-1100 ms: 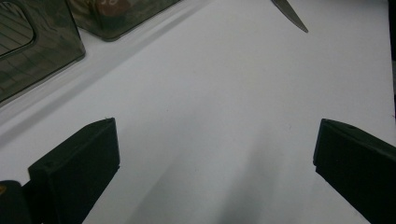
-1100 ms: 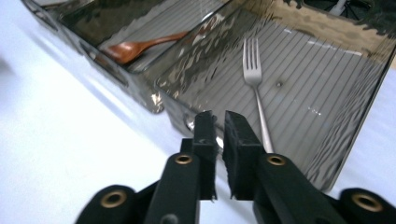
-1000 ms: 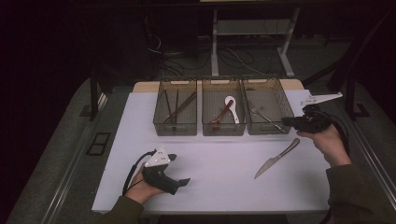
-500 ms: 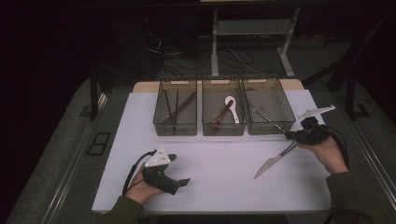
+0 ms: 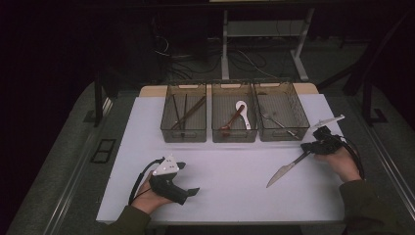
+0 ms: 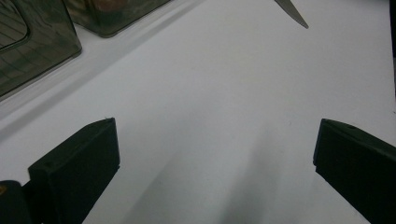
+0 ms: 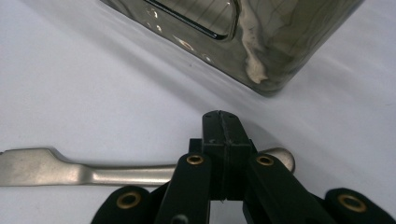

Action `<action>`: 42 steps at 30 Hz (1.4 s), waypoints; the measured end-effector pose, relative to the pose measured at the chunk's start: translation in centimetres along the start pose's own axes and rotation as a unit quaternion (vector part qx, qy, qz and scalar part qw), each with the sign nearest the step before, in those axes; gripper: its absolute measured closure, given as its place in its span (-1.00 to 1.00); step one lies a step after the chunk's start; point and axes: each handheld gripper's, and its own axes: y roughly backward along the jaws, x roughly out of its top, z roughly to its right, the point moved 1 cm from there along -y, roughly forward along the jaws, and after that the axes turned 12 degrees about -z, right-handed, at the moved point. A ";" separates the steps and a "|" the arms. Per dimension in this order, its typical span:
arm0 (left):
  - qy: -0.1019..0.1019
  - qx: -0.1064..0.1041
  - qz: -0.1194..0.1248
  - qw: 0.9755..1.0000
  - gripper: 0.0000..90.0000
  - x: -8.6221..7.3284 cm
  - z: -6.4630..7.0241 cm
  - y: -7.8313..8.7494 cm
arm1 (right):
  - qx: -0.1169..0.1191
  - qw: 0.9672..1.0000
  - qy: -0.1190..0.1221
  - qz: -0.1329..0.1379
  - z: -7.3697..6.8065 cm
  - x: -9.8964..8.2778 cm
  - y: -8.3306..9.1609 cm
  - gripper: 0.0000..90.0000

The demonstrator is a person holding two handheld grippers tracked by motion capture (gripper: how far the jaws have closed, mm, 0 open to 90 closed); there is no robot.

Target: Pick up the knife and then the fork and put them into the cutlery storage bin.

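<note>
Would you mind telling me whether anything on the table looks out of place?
Yes: the knife lies loose and slanted on the white table, while the other utensils sit sorted in the three bins. The right gripper, jaws shut, sits over its handle end; a grip cannot be confirmed.

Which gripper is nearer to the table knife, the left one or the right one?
Right. The right gripper sits shut over the table knife handle end; the left gripper rests apart from it, across the table.

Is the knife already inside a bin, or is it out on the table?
Out. The knife lies flat on the white table, in front of the rightmost bin.
</note>
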 end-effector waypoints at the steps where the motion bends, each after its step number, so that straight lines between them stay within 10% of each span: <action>1: 0.000 0.000 0.000 1.000 -1.00 0.0 0.0 0.0 | -0.001 1.000 0.002 -0.001 0.0 0.0 -0.1 0.99; 42: -0.002 -0.003 -0.003 1.000 -1.00 0.0 0.1 -0.1 | 0.025 0.999 0.017 -0.041 -1.5 -4.5 1.8 0.99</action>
